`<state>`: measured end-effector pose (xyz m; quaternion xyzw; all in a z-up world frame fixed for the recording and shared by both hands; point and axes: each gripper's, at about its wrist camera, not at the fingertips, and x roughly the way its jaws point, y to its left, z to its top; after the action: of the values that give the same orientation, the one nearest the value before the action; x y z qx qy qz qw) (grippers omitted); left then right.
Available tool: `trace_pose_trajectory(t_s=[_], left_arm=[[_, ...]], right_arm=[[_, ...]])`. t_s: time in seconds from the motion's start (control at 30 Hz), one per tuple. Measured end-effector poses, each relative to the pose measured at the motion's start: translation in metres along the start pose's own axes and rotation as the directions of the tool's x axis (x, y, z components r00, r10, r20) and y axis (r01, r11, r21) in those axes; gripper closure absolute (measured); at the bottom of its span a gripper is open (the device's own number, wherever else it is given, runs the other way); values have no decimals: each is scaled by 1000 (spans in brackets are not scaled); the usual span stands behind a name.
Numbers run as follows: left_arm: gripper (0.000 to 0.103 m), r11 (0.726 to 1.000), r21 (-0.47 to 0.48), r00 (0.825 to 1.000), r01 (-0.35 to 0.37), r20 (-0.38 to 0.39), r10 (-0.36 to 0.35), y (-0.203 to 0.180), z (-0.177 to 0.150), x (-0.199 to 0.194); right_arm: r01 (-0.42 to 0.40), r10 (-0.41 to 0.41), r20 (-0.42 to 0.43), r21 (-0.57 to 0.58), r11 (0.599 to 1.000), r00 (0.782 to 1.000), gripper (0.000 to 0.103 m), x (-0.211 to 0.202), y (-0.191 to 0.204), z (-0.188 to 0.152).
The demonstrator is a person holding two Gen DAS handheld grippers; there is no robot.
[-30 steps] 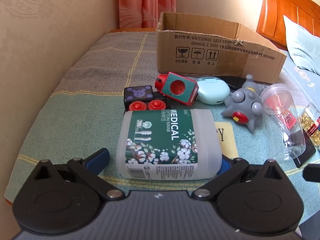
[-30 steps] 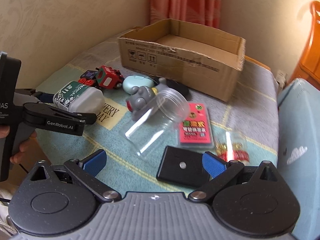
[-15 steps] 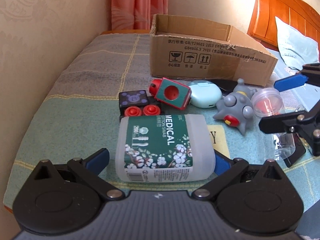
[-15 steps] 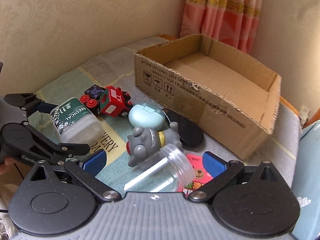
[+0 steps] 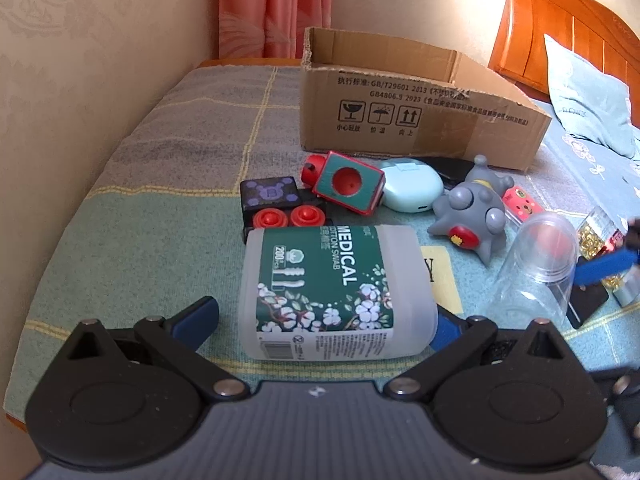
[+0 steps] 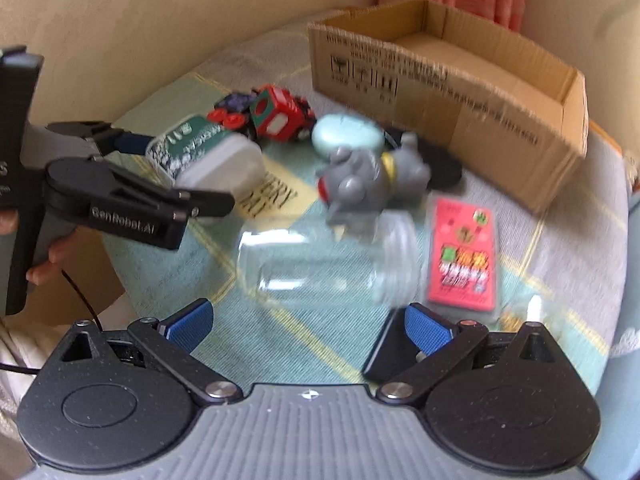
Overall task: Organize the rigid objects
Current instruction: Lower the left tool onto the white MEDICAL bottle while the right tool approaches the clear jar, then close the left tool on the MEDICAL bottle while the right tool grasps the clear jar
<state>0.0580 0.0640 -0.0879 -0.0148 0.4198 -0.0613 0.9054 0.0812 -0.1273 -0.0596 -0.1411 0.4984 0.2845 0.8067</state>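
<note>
While the left gripper [image 5: 324,316] stands wide open around the swab box [image 5: 334,292], its blue fingers [image 5: 196,316] are on both sides of the box, and I cannot tell if the right one touches it. The box lies on its side on the green blanket [image 5: 140,248], label up. Just behind it is a black block [image 5: 272,196] with two red wheels [image 5: 288,218], touching the box or almost so. Next to the right is a red-green toy cube [image 5: 348,188], tilted, then a pale blue case [image 5: 412,191] just beside it. A cardboard box [image 5: 420,120] stands behind all these, open at the top; in the right view nothing can be seen inside it.

Further right lies a grey toy figure [image 5: 472,212] on its side, near a clear jar [image 5: 536,272] — the jar also lies on its side. In the right view, which is blurred, the right gripper [image 6: 310,326] is wide open and holds nothing; the jar [image 6: 328,264] lies just in front of its fingers, between them. A red packet [image 6: 466,260] lies flat to the right of the jar, and a black flat thing [image 6: 384,354] shows partly behind the right finger — I cannot tell what it is. At the far right of the left view is a small container of gold pieces [image 5: 600,240].
</note>
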Motion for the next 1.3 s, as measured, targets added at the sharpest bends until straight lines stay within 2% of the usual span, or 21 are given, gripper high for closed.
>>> trace_pose_trajectory(t_s=[0.23,0.43,0.67,0.83,1.07,1.3], left_arm=[[0,998,36,999,-45,1,45,-7,-2,5],[1,999,14,999,-51,3,51,-6,6,7],[1,997,38,998,-65,-3,65,-3,11,3],[2,989,78,993,-122,1,122,10,5,-7],[7,993,76,995,-95,7,95,8,5,-5],[7,996,65,998,-59,2,59,10,3,-1]], right_arm=[[125,-123,24,-101,987,992,0,12,24,-6],[133,-128,61,-101,986,990,0,11,24,-6],[147,-138,111,-83,986,984,0,11,26,-9],[148,-137,129,-83,985,982,0,10,27,-11],[168,-161,109,-66,983,981,0,9,27,-5],[197,-186,120,-94,976,975,0,6,23,5]])
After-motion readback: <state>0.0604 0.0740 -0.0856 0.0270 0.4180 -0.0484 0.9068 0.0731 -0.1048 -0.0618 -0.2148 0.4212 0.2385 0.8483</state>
